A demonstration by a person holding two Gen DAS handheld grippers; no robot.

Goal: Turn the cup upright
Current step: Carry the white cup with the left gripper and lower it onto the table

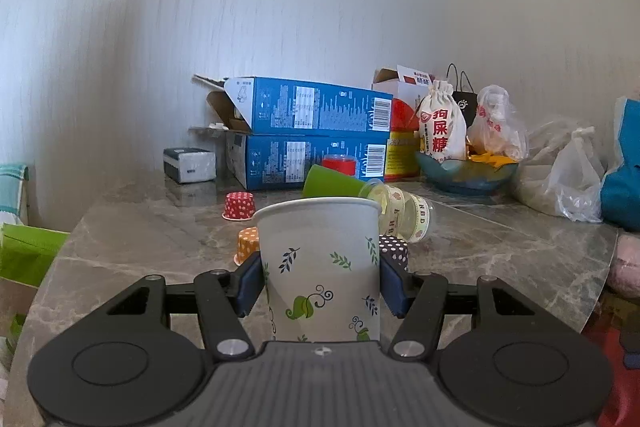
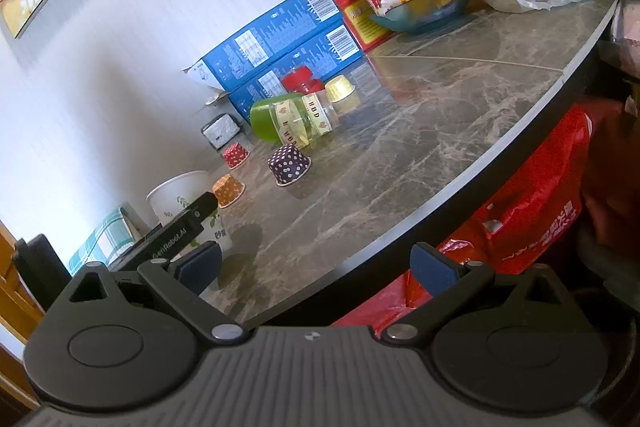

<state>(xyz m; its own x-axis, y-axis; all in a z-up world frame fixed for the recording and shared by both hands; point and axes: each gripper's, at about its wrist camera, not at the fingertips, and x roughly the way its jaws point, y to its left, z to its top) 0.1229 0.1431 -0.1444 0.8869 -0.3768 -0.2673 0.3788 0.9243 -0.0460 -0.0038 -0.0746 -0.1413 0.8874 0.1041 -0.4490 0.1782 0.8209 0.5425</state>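
Note:
A white paper cup (image 1: pixel 320 267) with green leaf prints stands upright, rim up, between my left gripper's blue pads (image 1: pixel 250 285). My left gripper (image 1: pixel 320 287) is shut on the cup at mid-height, near the table's front edge. The same cup (image 2: pixel 182 205) shows at the left in the right wrist view, with the left gripper's black finger across it. My right gripper (image 2: pixel 320 267) is open and empty, tilted, hovering at the table's near edge to the right of the cup.
On the marble table (image 2: pixel 440 99) lie a green cup (image 1: pixel 332 181) and a clear jar (image 1: pixel 404 215) on their sides, plus small dotted cups, red (image 1: pixel 239 206), orange (image 1: pixel 248 245) and purple (image 2: pixel 289 164). Blue boxes (image 1: pixel 312 135), a bowl (image 1: pixel 466 171) and bags stand behind.

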